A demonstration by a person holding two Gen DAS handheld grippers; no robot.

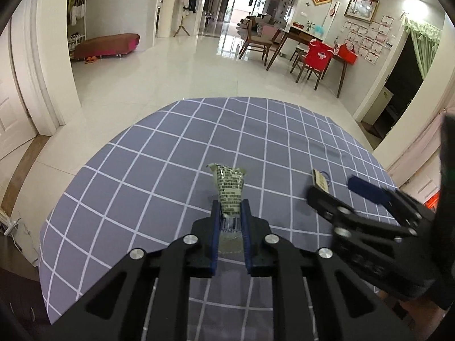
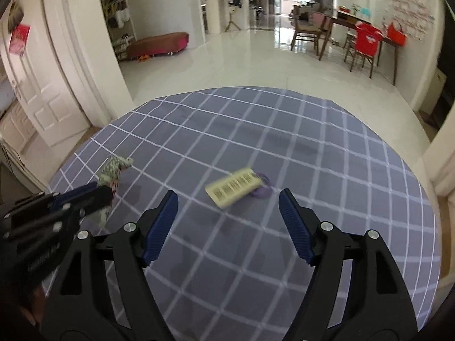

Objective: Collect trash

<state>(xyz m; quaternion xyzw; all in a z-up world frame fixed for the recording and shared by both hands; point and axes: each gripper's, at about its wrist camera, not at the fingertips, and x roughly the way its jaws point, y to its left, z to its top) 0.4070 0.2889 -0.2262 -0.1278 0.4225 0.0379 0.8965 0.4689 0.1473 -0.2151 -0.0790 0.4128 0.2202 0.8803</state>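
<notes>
My left gripper is shut on a crumpled green printed wrapper and holds it over the table with the grey-blue checked cloth. The same wrapper shows at the left of the right wrist view, in the left gripper. My right gripper is open and empty, just in front of a pale yellow barcode label that lies on the cloth beside a purple ring. In the left wrist view the right gripper hovers by that label.
The round table's far edge drops to a glossy white tile floor. A white door stands at left. A wooden dining table with chairs and red bags and a brown bench are far off.
</notes>
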